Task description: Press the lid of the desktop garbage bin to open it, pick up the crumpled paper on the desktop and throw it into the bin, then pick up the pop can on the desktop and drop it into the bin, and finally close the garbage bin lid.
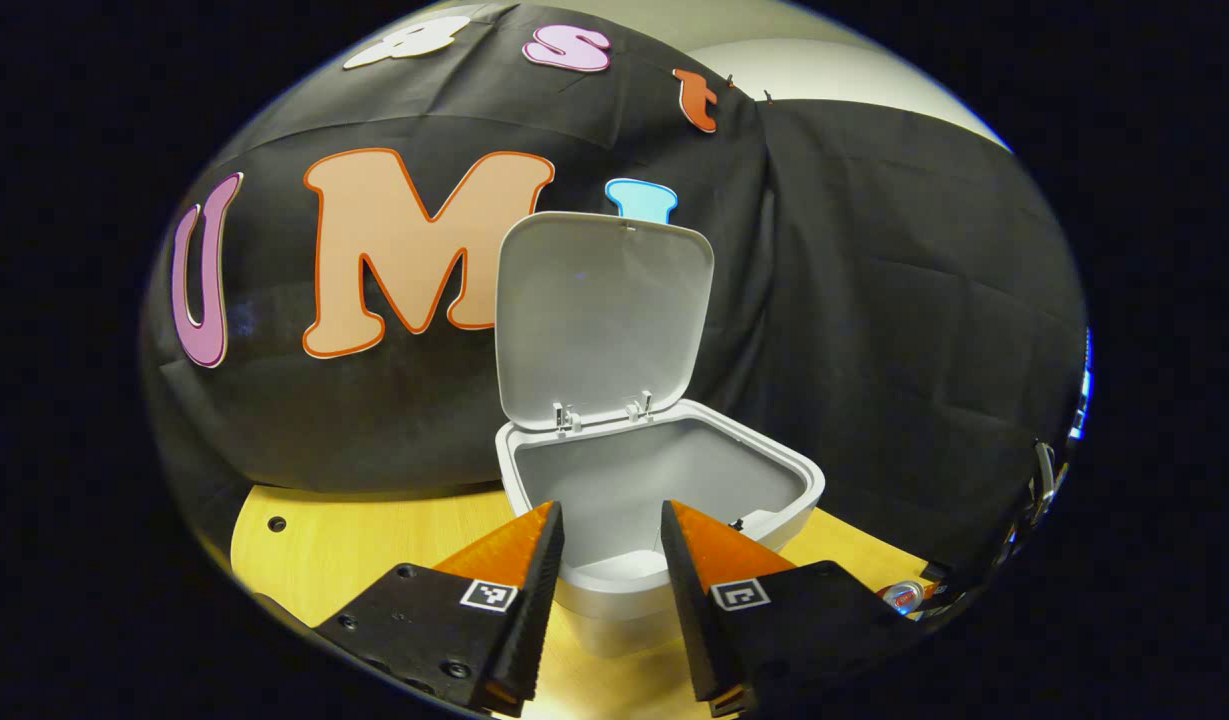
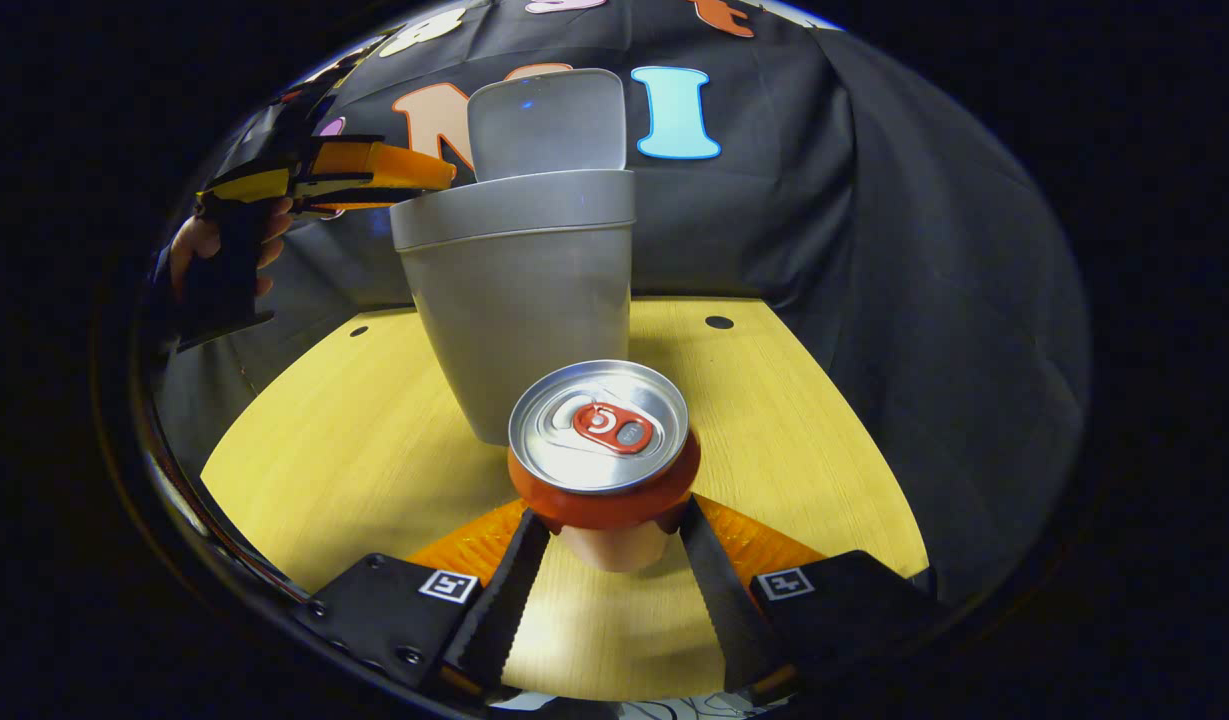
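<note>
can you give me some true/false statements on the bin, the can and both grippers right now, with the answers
1. The garbage bin's lid stands open. True.
2. The pop can lies on its side on the desk. False: it is upright, with its pull tab on top, between the right gripper's fingers.
3. The left gripper holds crumpled paper. False: its fingers are apart with nothing between them, above the front rim of the garbage bin.
4. In the right gripper view, the bin stands behind the can on the wooden desktop. True.
5. The can is already inside the bin. False: it is outside, in front of it.
</note>
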Demonstrator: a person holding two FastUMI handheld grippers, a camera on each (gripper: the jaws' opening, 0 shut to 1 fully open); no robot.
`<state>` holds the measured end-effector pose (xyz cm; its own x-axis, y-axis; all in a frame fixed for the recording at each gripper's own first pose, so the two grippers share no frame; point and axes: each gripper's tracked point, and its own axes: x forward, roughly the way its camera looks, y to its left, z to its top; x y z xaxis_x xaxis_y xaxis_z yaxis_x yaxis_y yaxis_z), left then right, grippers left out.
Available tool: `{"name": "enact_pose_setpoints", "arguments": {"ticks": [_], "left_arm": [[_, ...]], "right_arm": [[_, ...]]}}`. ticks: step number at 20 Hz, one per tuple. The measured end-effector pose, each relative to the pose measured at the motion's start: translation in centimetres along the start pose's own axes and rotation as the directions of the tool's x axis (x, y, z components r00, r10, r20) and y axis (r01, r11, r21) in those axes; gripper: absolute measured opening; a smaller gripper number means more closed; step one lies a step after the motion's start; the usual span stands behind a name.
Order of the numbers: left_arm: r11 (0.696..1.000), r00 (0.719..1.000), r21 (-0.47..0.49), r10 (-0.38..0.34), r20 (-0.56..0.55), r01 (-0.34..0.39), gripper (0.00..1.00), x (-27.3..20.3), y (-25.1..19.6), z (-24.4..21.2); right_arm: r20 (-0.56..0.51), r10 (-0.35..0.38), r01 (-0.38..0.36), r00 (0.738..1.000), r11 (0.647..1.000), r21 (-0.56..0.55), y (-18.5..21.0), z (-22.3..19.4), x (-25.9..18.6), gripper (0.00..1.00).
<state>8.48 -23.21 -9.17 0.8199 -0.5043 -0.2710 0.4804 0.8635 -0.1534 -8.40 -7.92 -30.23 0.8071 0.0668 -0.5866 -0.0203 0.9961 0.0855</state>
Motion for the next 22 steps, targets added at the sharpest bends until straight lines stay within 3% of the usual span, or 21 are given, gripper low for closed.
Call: {"name": "enact_pose_setpoints", "arguments": {"ticks": [11,22], "left_arm": [[0.996,0.996,0.019,0.082,0.019,-0.082,0.86,-2.3,3.2,-0.1],[0.982,0.982,0.024,0.187,0.018,-0.187,0.86,-6.1,7.0,-1.7]], "right_arm": [[0.067,0.019,-0.017,0.998,0.999,-0.029,1.0,4.2,-0.1,0.86],[0.191,0.032,-0.019,0.981,0.997,-0.071,1.4,11.7,-2.8,0.86]]}}
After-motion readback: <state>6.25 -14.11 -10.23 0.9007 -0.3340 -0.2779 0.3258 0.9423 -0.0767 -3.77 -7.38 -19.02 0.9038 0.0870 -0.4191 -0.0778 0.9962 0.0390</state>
